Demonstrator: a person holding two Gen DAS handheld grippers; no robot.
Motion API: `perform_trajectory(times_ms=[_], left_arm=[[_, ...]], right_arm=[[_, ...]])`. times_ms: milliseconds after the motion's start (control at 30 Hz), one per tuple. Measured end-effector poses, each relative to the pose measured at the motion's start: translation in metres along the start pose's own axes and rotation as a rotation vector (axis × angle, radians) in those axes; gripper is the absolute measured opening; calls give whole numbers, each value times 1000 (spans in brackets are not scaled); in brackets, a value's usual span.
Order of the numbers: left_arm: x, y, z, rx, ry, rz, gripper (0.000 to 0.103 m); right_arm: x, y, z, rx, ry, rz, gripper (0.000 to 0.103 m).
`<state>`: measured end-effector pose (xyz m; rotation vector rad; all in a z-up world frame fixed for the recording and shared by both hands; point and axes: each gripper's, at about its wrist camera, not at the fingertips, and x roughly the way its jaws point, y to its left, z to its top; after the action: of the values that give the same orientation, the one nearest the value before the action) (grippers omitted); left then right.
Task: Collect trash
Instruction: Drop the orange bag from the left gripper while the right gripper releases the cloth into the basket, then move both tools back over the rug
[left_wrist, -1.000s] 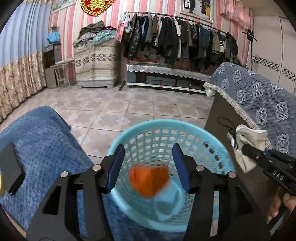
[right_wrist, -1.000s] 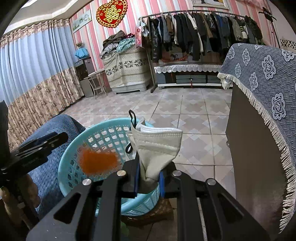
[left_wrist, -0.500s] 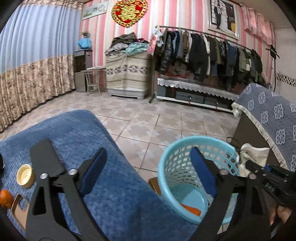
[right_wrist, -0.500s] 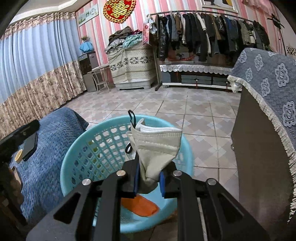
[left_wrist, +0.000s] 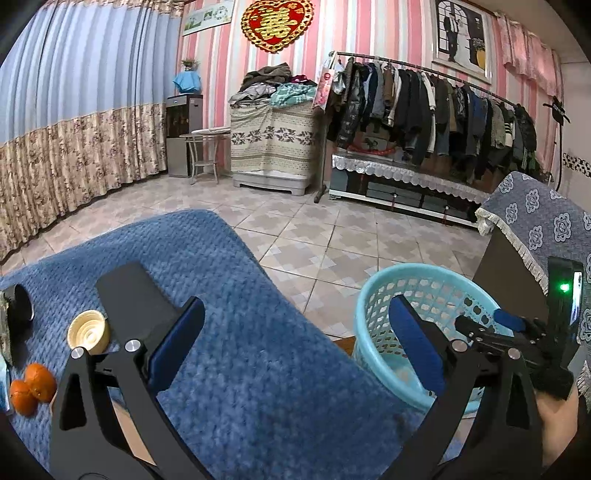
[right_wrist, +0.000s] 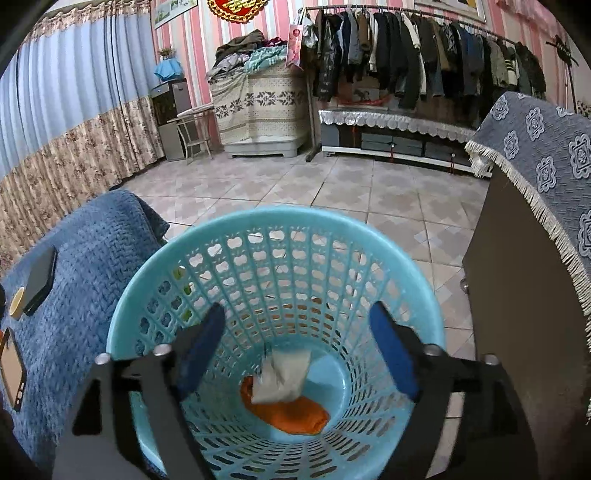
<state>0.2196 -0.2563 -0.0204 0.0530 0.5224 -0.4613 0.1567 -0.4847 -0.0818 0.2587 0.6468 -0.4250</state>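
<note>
One turquoise basket (right_wrist: 275, 236) stands on the tiled floor and holds two pieces of trash: a crumpled white mask (right_wrist: 282, 376) lying on an orange scrap (right_wrist: 291, 410). The right gripper (right_wrist: 295, 354) hovers above its rim, fingers spread wide and empty. The left gripper (left_wrist: 295, 343) is likewise released over the blue-covered counter (left_wrist: 258, 369), which carries two oranges (left_wrist: 33, 387), one cream cap (left_wrist: 88, 330) and one black phone (left_wrist: 133, 291).
</note>
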Motion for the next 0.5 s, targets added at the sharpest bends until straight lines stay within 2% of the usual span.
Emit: perform_trajectory(times_ms=[200,500], left_arm=[[-14,13,-2,-20,-11,21,97],[-51,45,-11,-72,-24,59,97]], right_arm=[[-20,4,1,0,-49,-27,96],[-49,31,0,-20,-101,11,98]])
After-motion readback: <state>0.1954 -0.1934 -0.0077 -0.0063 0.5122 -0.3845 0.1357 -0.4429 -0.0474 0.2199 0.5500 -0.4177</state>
